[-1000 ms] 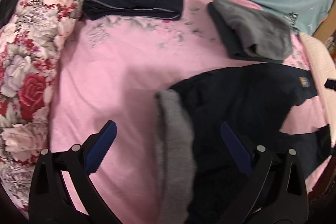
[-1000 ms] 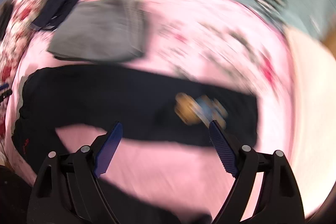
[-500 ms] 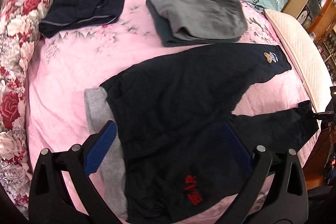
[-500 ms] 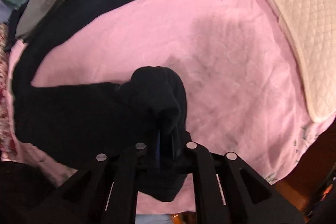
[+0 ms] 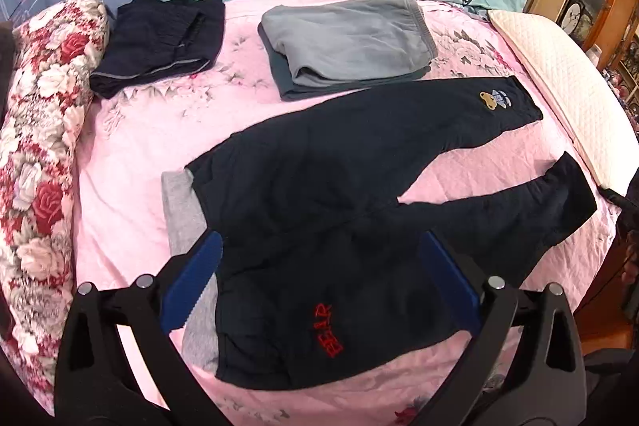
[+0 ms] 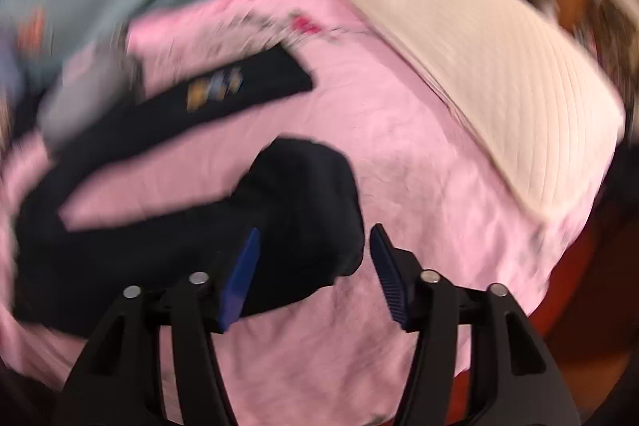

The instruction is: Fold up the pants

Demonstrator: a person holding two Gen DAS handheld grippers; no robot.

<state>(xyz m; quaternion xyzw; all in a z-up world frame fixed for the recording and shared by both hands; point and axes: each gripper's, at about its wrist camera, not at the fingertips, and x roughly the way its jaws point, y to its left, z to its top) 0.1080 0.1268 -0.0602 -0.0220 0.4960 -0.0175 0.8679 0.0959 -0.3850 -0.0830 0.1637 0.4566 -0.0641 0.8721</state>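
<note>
Once my right jaws (image 6: pixel 313 274) had just opened off the cuff, the dark pants (image 5: pixel 339 194) lay spread on the bed (image 5: pixel 131 162), 2 legs splayed. My left jaws (image 5: pixel 319 286) hung released above the waist, so folding had not begun.

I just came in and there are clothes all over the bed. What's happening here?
A person with a handheld tool in each hand is folding dark navy pants with red lettering, spread flat, legs apart, on the pink bedsheet. The right tool has just been opening; one leg's cuff lies between its pads, unpinched. The left tool hangs open above the waist. Folded grey pants and folded dark shorts lie behind.
</note>
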